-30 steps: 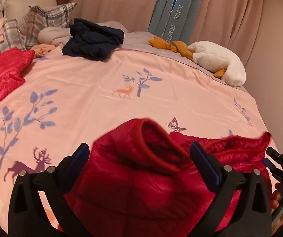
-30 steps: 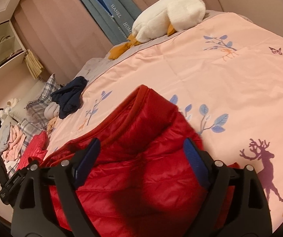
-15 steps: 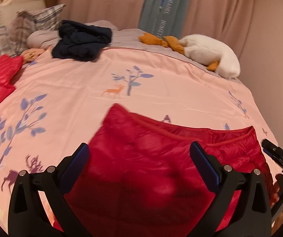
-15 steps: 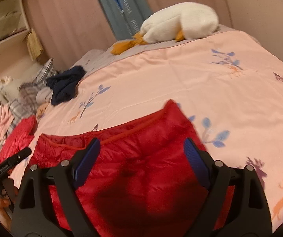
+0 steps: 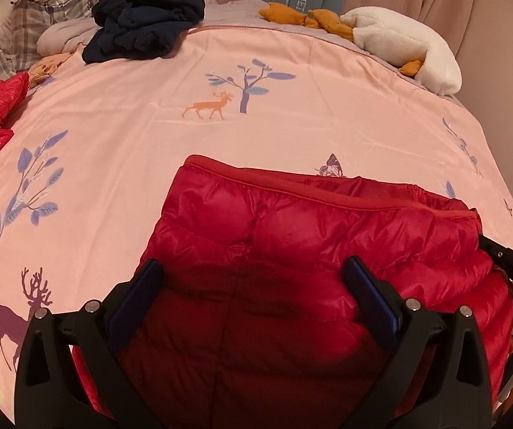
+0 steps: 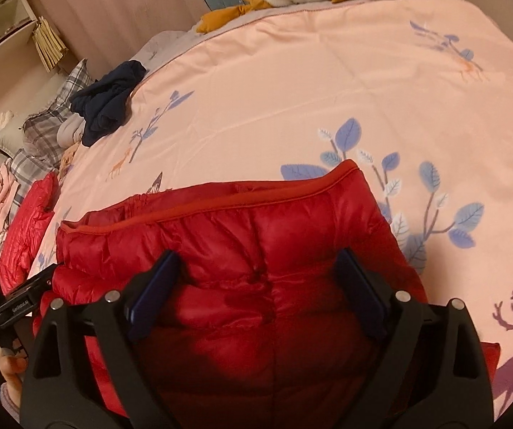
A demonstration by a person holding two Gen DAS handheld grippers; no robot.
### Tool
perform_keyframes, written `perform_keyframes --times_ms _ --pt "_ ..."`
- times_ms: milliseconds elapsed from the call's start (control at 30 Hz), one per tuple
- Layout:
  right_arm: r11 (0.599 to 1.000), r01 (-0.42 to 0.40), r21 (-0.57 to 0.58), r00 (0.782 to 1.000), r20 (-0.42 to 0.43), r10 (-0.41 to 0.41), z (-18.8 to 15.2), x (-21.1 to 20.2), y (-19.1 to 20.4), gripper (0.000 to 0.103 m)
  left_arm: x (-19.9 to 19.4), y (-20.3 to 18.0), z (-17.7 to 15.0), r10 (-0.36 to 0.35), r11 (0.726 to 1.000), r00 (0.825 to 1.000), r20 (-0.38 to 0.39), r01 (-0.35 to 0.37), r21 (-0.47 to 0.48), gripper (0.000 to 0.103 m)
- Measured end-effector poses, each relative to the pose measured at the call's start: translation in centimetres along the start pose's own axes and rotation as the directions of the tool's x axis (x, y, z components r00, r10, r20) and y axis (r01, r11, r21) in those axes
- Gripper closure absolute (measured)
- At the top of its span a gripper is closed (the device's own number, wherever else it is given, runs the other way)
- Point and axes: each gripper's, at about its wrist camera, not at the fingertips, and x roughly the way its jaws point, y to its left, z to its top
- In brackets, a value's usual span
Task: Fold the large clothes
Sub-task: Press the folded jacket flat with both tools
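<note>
The red puffer jacket (image 5: 285, 250) lies on the pink duvet (image 5: 149, 107) beneath our spread left gripper (image 5: 253, 293) and right gripper (image 6: 256, 279); light, puffy and slick-looking, we'd pinch its piped hem.

L gripper (image 5: 253, 289) jaws wide over red puffer jacket (image 5: 292, 243) on bedspread (image 5: 131, 114).
</note>
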Motion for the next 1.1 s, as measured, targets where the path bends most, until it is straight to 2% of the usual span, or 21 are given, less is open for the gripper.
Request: perform_keyframes --times_ms 100,167,233,300,467,667,833,967,1100 --pt "1.0 -0.006 0.007 1.0 0.009 0.006 -0.1 -0.3 -0.1 0.011 -0.5 -0.1 0.0 0.004 1.0 1.0 0.017 -0.004 0.002 0.001" --pt "1.0 0.029 -0.003 0.998 0.055 -0.029 -0.4 -1.5 0.4 0.011 -1.9 -0.2 -0.5 0.007 1.0 0.999 0.041 -0.007 0.003 0.001" --pt "0.997 0.059 -0.042 0.99 0.127 -0.053 -1.3 -3.8 1.6 0.011 -4.0 -0.6 -1.3 0.0 1.0 0.996 0.084 -0.002 0.03 0.001" --pt "0.994 0.058 -0.089 0.983 0.177 -0.042 -2.4 -5.8 2.6 0.011 -5.6 -1.2 -2.1 0.011 0.998 0.993 0.114 -0.019 0.064 0.001" --pt "0.976 0.086 -0.201 0.969 0.243 -0.035 -6.2 -10.0 5.6 0.011 -8.8 -3.0 -5.2 -0.005 0.991 0.989 0.15 -0.016 0.135 0.001" --pt "0.958 0.067 -0.28 0.968 0.251 0.005 -10.5 -12.0 8.3 0.011 -10.6 -5.4 -8.0 -0.056 0.982 0.985 0.166 0.024 0.185 0.001" --pt "0.939 0.102 -0.327 0.975 0.218 -0.03 -12.5 -11.0 9.4 0.011 -9.7 -6.1 -9.2 -0.056 0.982 0.989 0.139 0.029 0.187 0.001" --pt "0.951 0.124 -0.283 0.978 0.199 -0.069 -12.8 -10.5 8.3 0.011 -8.8 -5.5 -9.6 -0.036 0.985 0.992 0.122 0.015 0.172 0.001" --pt "0.974 0.104 -0.203 0.981 0.182 -0.067 -12.8 -10.8 5.7 0.012 -8.9 -4.7 -9.9 -0.024 0.988 0.993 0.114 0.006 0.157 0.001"
